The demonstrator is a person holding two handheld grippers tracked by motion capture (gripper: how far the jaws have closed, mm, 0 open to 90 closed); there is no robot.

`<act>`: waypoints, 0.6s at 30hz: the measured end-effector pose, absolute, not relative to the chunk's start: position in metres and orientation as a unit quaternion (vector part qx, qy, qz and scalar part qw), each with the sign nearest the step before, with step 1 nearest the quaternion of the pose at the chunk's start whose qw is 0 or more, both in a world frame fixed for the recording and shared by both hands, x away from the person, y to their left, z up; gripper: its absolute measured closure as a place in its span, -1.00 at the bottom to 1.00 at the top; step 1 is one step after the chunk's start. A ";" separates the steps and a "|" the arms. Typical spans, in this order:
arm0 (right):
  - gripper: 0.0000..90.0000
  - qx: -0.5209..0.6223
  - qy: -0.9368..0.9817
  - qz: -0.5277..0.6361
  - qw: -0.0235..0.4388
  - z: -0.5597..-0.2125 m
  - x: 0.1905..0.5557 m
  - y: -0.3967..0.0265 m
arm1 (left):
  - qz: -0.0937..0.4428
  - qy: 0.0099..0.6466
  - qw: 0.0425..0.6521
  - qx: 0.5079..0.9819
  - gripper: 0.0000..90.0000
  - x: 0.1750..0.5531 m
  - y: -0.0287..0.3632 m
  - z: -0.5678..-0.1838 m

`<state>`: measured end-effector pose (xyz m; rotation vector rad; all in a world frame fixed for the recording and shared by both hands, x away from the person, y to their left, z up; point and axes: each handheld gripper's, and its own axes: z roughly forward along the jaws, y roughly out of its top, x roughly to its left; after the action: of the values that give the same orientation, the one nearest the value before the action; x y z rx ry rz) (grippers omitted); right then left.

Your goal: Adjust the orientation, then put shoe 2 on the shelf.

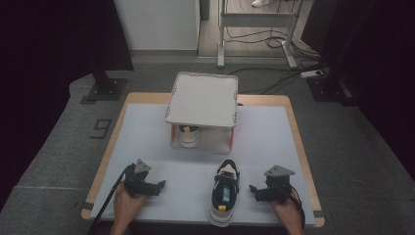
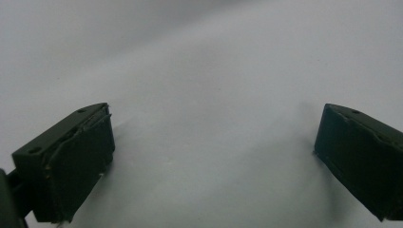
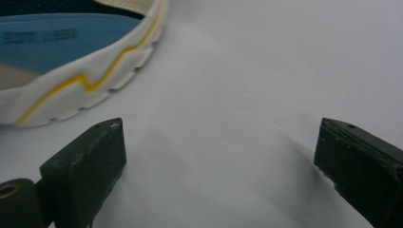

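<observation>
Lying lengthwise on the white table [image 1: 147, 142], a sneaker [image 1: 225, 192] sits near the front edge between the left gripper [image 1: 161, 184] and the right gripper [image 1: 252, 189], both with jaws spread wide and empty. Behind it stands a shoebox [image 1: 201, 139] with raised lid [image 1: 203, 99], a second shoe [image 1: 188, 135] inside; nothing blocks either gripper.

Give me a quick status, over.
Left hand-held gripper and right hand-held gripper open, empty. Sneaker lies between them, untouched. Shoebox behind holds its mate. Nothing blocking.
</observation>
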<state>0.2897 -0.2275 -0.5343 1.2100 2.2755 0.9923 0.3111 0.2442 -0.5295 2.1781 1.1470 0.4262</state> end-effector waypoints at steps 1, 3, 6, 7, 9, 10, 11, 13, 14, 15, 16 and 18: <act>-0.94 0.430 0.809 0.356 0.185 -0.534 0.287 -0.227 | 0.162 0.436 0.316 0.827 -1.00 0.311 0.244 -0.530; -0.94 0.429 0.808 0.361 0.179 -0.532 0.279 -0.225 | 0.162 0.435 0.316 0.827 -1.00 0.311 0.244 -0.530; -0.94 0.428 0.806 0.371 0.172 -0.529 0.266 -0.219 | 0.162 0.435 0.316 0.827 -1.00 0.311 0.244 -0.530; -0.95 0.426 0.806 0.374 0.169 -0.528 0.261 -0.217 | 0.162 0.435 0.316 0.827 -1.00 0.311 0.244 -0.530; -0.97 0.424 0.807 0.377 0.166 -0.528 0.257 -0.214 | 0.162 0.435 0.316 0.827 -1.00 0.311 0.244 -0.530; -0.98 0.421 0.808 0.379 0.160 -0.528 0.252 -0.211 | 0.163 0.435 0.316 0.827 -1.00 0.311 0.244 -0.530; -1.00 0.413 0.816 0.379 0.142 -0.529 0.242 -0.205 | 0.163 0.435 0.316 0.827 -1.00 0.311 0.244 -0.530; -1.00 0.407 0.820 0.378 0.135 -0.530 0.235 -0.201 | 0.163 0.435 0.316 0.827 -1.00 0.311 0.244 -0.530; -1.00 0.405 0.822 0.378 0.130 -0.529 0.230 -0.198 | 0.163 0.435 0.316 0.827 -1.00 0.311 0.244 -0.530; -1.00 0.400 0.825 0.378 0.128 -0.529 0.227 -0.197 | 0.163 0.435 0.316 0.827 -1.00 0.311 0.244 -0.530; -1.00 0.396 0.827 0.380 0.126 -0.529 0.224 -0.195 | 0.163 0.435 0.316 0.827 -1.00 0.311 0.244 -0.530; -1.00 0.389 0.831 0.381 0.119 -0.526 0.217 -0.189 | 0.163 0.435 0.316 0.827 -1.00 0.311 0.244 -0.530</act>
<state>0.2169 -0.1885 -0.5258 1.1369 2.4288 1.1137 0.3107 0.2441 -0.5297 2.1785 1.1447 0.4294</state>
